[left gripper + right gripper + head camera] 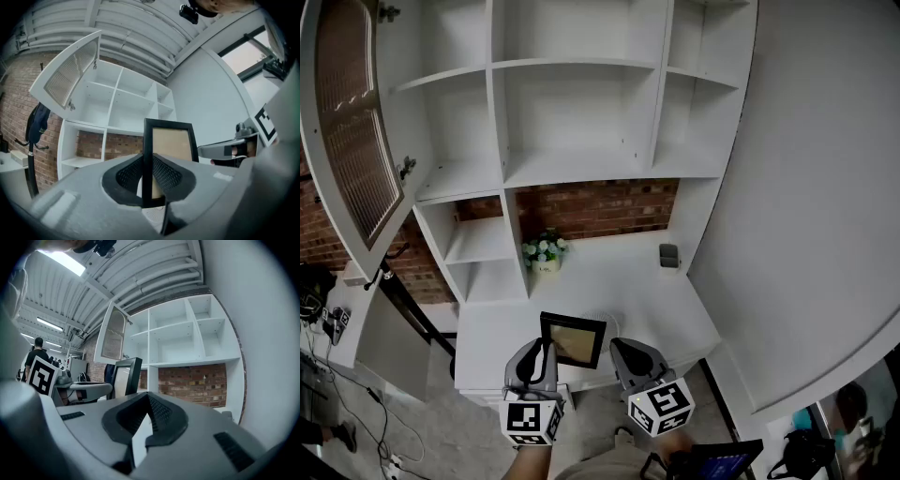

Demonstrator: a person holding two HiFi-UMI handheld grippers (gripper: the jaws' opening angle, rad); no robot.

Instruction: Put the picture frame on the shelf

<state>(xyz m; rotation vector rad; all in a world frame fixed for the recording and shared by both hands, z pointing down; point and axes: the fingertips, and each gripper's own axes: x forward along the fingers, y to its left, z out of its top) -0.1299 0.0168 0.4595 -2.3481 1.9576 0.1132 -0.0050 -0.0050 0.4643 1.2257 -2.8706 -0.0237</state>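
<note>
Black picture frame (pixel 573 339) clamped in my left hand-held gripper (pixel 546 349), right hand-held gripper (pixel 623 351) closed and empty, I should carry it upright to the 12 o'clock shelf (pixel 581 169).

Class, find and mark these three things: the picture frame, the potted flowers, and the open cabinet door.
picture frame (pixel 171 143), left gripper view, on its tan centre panel.
potted flowers (pixel 545 248), head view, on the blooms.
cabinet door (pixel 352 141), head view, on its grille panel.
</note>
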